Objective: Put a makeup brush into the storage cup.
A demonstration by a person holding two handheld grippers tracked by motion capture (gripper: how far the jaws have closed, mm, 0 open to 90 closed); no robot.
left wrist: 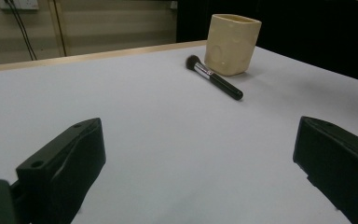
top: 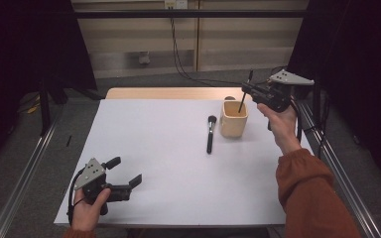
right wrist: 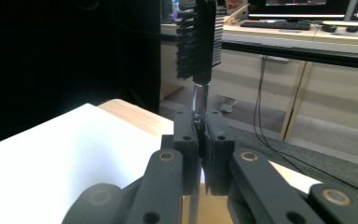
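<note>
A slim black brush with a comb-like bristled head and silver ferrule (right wrist: 199, 42) stands upright, clamped by its stem between the pressed-together jaws of the right gripper (top: 254, 92), its lower end hanging over the mouth of the cream square-sided ceramic cup (top: 233, 119) near the far right of the white table (top: 154, 148). Just left of that cup a black-handled round-headed makeup brush (top: 210, 133) lies flat on the tabletop. Well apart, at the near left corner, the left gripper (top: 127, 174) is held low over bare table with its jaws spread wide and nothing between them.
</note>
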